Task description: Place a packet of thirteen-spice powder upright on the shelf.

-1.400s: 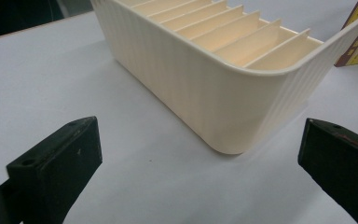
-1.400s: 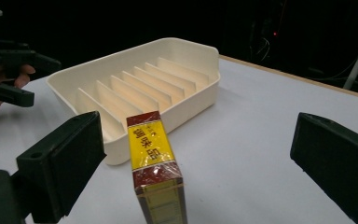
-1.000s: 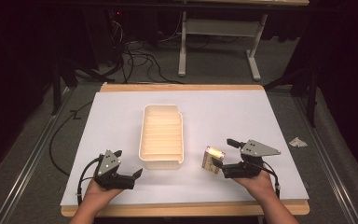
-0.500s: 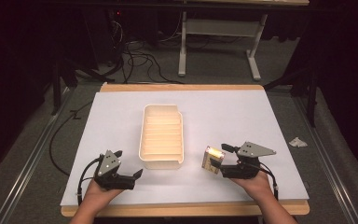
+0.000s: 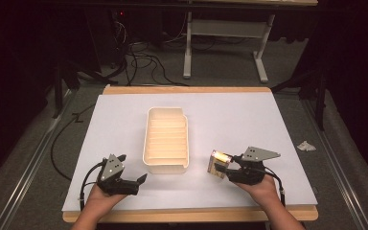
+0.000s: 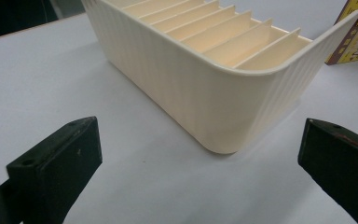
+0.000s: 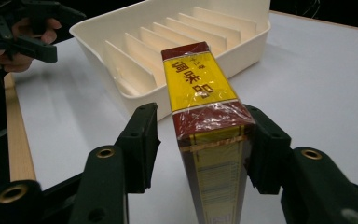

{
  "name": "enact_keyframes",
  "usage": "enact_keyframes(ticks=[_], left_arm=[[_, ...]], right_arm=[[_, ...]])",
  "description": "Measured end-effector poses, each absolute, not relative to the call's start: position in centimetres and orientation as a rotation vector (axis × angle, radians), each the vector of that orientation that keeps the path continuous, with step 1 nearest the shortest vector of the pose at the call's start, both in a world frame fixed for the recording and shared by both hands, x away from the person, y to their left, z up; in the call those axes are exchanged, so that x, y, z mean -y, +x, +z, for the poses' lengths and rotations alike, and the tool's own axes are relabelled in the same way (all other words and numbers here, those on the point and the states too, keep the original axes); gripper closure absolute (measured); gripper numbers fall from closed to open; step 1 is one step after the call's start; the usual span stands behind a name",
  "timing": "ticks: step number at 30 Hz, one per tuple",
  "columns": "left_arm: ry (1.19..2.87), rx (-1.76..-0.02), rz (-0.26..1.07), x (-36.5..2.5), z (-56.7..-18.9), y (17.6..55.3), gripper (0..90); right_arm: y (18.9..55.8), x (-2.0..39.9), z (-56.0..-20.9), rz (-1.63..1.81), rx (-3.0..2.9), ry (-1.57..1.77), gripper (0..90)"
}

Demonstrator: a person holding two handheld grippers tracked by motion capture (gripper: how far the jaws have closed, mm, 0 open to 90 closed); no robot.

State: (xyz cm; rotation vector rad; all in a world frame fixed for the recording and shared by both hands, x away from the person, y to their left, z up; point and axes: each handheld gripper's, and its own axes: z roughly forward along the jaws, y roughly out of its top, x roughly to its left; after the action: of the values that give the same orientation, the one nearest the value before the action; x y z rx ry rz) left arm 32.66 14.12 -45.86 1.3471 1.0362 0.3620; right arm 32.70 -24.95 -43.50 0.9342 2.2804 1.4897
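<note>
While the left gripper (image 5: pixel 141 179) waits wide open, the right gripper (image 7: pixel 200 140), holding the seasoning box (image 7: pixel 205 121), should align it with a slot of the divided tray (image 7: pixel 177 32) ahead.

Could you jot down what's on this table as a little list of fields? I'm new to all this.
Surface: white table with a wooden edge
Container: cream slotted tray, its slots bare
Item: yellow and dark red box, just right of the tray
Right gripper: jaws either side of the box; contact unclear
Left gripper: open, holding nothing, facing the tray's near corner
</note>
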Motion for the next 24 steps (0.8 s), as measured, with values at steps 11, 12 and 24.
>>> enact_keyframes(ticks=[11,12,24], left_arm=[[1.346,-1.034,0.361,-14.08,-45.85,32.61,0.1],[1.347,-1.034,0.361,-14.07,-45.85,32.60,0.1],[1.350,-1.035,0.359,-14.03,-45.88,32.61,0.1]], right_arm=[[32.58,24.99,-43.41,1.486,-2.271,0.923,64.0],[32.59,25.03,-43.40,1.484,-2.272,0.926,64.3],[32.75,25.38,-43.14,1.483,-2.239,0.926,67.4]])
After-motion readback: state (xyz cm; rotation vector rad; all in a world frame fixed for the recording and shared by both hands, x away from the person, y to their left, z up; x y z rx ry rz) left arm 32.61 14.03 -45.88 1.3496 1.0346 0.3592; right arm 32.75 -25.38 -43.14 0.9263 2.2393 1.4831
